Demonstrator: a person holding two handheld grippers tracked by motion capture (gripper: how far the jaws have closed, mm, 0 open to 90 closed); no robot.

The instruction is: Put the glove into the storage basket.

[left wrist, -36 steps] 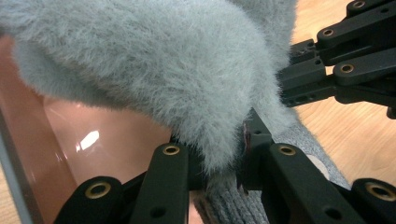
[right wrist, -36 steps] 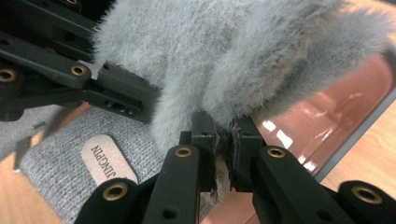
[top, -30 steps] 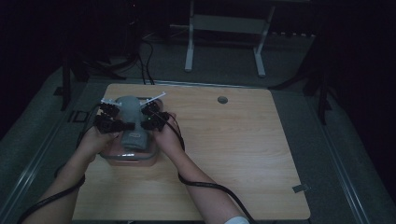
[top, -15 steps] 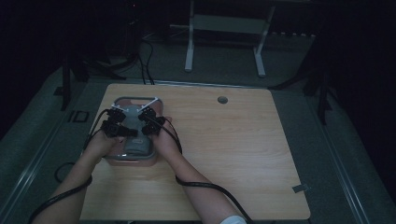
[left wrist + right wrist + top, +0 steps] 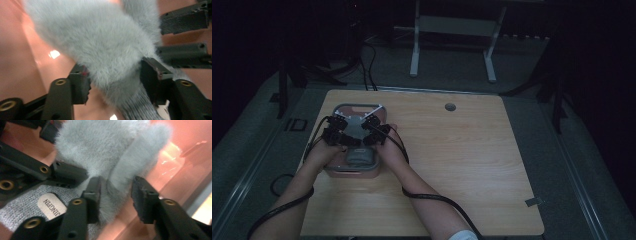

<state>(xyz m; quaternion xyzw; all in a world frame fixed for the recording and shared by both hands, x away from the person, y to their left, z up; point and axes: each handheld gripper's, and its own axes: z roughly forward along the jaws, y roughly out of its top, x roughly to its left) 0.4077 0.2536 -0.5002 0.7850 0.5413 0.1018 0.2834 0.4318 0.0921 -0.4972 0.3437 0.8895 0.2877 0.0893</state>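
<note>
Both hands low over the pink bin (image 5: 343,173), left gripper (image 5: 113,82) and right gripper (image 5: 115,195) angled inward, jaws just opened, loose around the grey fluffy glove (image 5: 100,45).

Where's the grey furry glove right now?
In the high view the grey furry glove lies inside the pink tray at the table's left, under both grippers.

- I see a grey knit glove (image 5: 20,212) with fluffy fur cuff (image 5: 100,45) and a tan "JINGPIN" label — lying in the pink tray (image 5: 343,172).
- That tray sits at the table's left side.
</note>
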